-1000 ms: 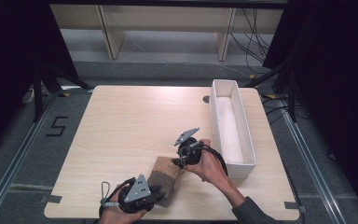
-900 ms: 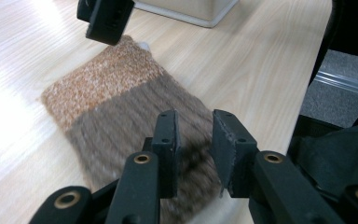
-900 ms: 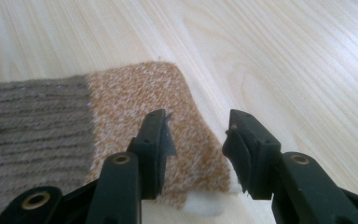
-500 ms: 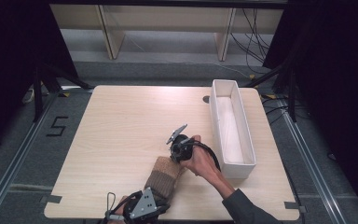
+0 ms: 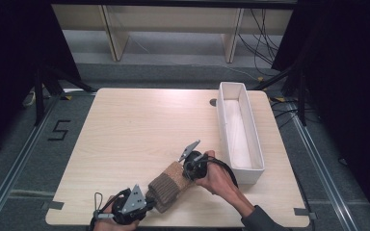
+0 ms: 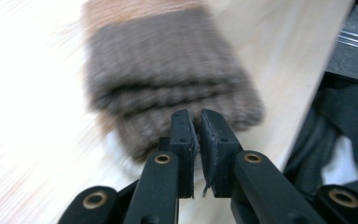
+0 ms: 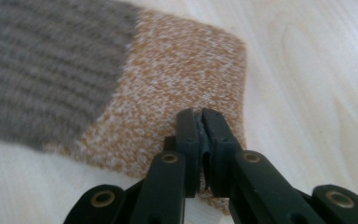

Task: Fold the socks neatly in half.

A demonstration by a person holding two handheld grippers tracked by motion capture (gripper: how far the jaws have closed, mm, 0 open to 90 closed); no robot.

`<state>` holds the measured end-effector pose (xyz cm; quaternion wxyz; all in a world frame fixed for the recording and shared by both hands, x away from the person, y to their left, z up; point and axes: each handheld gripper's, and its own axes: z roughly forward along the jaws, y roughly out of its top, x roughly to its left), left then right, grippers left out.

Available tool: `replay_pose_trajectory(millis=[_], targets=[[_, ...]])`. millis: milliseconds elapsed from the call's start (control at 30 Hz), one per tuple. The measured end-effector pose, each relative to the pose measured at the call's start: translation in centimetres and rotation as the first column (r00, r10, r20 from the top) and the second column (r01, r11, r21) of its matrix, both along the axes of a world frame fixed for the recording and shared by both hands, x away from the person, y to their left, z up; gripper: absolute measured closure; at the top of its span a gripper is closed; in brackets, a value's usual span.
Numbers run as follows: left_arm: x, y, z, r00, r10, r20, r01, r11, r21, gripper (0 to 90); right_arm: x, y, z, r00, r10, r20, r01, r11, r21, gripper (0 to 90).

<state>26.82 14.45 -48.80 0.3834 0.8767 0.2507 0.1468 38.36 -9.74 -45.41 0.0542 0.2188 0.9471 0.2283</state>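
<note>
A folded knitted sock (image 5: 167,186), grey-brown at one end and tan at the other, lies near the table's front edge. My left gripper (image 5: 149,202) meets its grey-brown end. In the left gripper view the jaws (image 6: 199,116) have just been closing and stand nearly together on the edge of the blurred sock (image 6: 168,70). My right gripper (image 5: 186,171) is at the tan end. Its jaws (image 7: 200,114) are shut, with their tips down on the tan knit (image 7: 177,70).
A long white tray (image 5: 258,144) stands along the right side of the wooden table (image 5: 135,125), close to the right hand. A dark cable loops from the right gripper. The table's front edge runs just below the left hand.
Both grippers' jaws have closed at the sock's ends. The left gripper has drawn back to the left along the front edge, and the sock now lies more stretched out between the two.
</note>
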Motion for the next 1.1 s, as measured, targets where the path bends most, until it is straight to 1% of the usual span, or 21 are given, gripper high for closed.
replay_pose_trajectory(millis=[67, 100, 167, 233, 267, 300, 333, 367, 400, 433, 467, 533, 567, 600, 633, 700, 767, 900, 933, 1033, 1100], targets=[[0.3, 0.2, 0.1, 1.0, 0.004, 0.008, -0.004, 0.9997, 0.025, 83.0, -0.4, -0.4, -0.1, 1.0, 0.001, -0.002, -0.001, 1.0, 0.009, 85.9], [0.3, 0.1, 0.0, 1.0, 0.0, 0.003, 0.0, 0.9999, 0.013, 83.1, -0.7, -0.6, -0.1, 1.0, -0.002, 0.001, 0.002, 0.9999, 0.012, 85.8], [0.6, 0.0, -0.1, 1.0, 0.004, 0.006, -0.004, 0.9998, 0.02, 83.4, -1.2, -0.8, -0.1, 0.9999, 0.002, 0.012, -0.002, 0.9999, 0.012, 85.9], [0.8, 0.2, -0.1, 0.9998, 0.016, 0.009, -0.016, 0.9998, 0.007, 83.0, -1.6, -1.0, -0.1, 1.0, 0.002, 0.008, -0.002, 0.9999, 0.014, 85.8], [0.9, 0.4, 0.0, 0.9992, 0.031, 0.024, -0.031, 0.9995, 0.004, 83.0, -1.6, -1.2, -0.1, 0.9996, 0.012, 0.024, -0.012, 0.9998, 0.016, 85.8], [0.9, 0.6, 0.2, 0.9987, 0.042, 0.028, -0.042, 0.9991, 0.001, 82.2, -1.8, -1.2, -0.1, 0.9998, -0.018, -0.002, 0.018, 0.9994, 0.029, 85.6], [0.6, 0.7, 0.4, 0.9981, 0.056, 0.024, -0.056, 0.9981, -0.025, 81.5, -1.6, -1.4, -0.1, 0.9997, 0.007, 0.022, -0.007, 0.9994, 0.034, 85.0], [0.4, 0.8, 0.6, 0.9977, 0.058, 0.034, -0.056, 0.9971, -0.052, 80.8, -1.6, -1.5, -0.1, 0.9998, -0.017, 0.004, 0.017, 0.9988, 0.046, 84.0], [0.0, 0.8, 1.0, 0.9978, 0.056, 0.034, -0.053, 0.996, -0.072, 80.9, -1.6, -1.6, 0.1, 0.9995, -0.032, 0.008, 0.031, 0.998, 0.055, 83.6], [-0.3, 0.8, 1.4, 0.9984, 0.045, 0.035, -0.042, 0.9959, -0.08, 81.1, -1.4, -1.8, 0.4, 0.9994, -0.007, 0.033, 0.005, 0.998, 0.063, 83.5], [-0.8, 0.6, 1.7, 0.9986, 0.03, 0.043, -0.026, 0.9947, -0.1, 81.5, -1.3, -2.0, 0.7, 0.9991, -0.01, 0.04, 0.007, 0.9974, 0.072, 83.4], [-1.9, -0.3, 2.1, 0.999, -0.022, 0.038, 0.027, 0.9913, -0.129, 82.9, -1.3, -2.5, 1.1, 0.9979, -0.057, 0.031, 0.054, 0.9953, 0.08, 83.4], [-2.3, -0.8, 2.2, 0.998, -0.055, 0.03, 0.059, 0.9907, -0.123, 83.2, -1.0, -2.7, 1.1, 0.9978, -0.036, 0.055, 0.032, 0.9965, 0.077, 83.4], [-2.7, -1.4, 2.2, 0.9967, -0.077, 0.025, 0.079, 0.991, -0.108, 83.8, -1.0, -3.0, 0.9, 0.9974, -0.051, 0.052, 0.047, 0.9969, 0.063, 83.8], [-2.8, -1.9, 1.8, 0.9951, -0.097, 0.02, 0.098, 0.9883, -0.117, 83.8, -1.0, -3.0, 0.9, 0.9974, -0.051, 0.052, 0.047, 0.9969, 0.063, 83.8], [-2.6, -2.5, 1.2, 0.9926, -0.121, 0.01, 0.122, 0.9895, -0.078, 84.4, -1.2, -3.0, 0.5, 0.9974, -0.054, 0.048, 0.052, 0.9976, 0.045, 84.2], [-2.0, -2.6, 0.6, 0.9938, -0.111, -0.006, 0.111, 0.9929, -0.044, 85.3, -1.4, -2.9, 0.2, 0.9982, -0.042, 0.043, 0.041, 0.9986, 0.032, 85.0], [-1.0, -2.5, -0.1, 0.9963, -0.083, -0.019, 0.083, 0.9961, -0.03, 87.8, -1.9, -2.7, 0.2, 0.9987, -0.03, 0.041, 0.029, 0.9994, 0.021, 85.6], [-0.7, -2.3, 0.0, 0.9965, -0.083, -0.015, 0.083, 0.9966, 0.004, 87.9, -2.1, -2.7, 0.1, 0.9991, -0.024, 0.035, 0.024, 0.9995, 0.022, 85.7], [0.0, -2.1, -0.2, 0.9983, -0.056, -0.015, 0.056, 0.9984, -0.009, 88.5, -2.7, -2.7, 0.0, 0.9995, -0.012, 0.03, 0.011, 0.9996, 0.027, 85.8], [0.4, -1.8, -0.1, 0.999, -0.044, -0.01, 0.044, 0.999, 0.002, 88.5, -3.3, -2.8, 0.1, 0.9998, -0.003, 0.018, 0.003, 0.9995, 0.031, 85.8]])
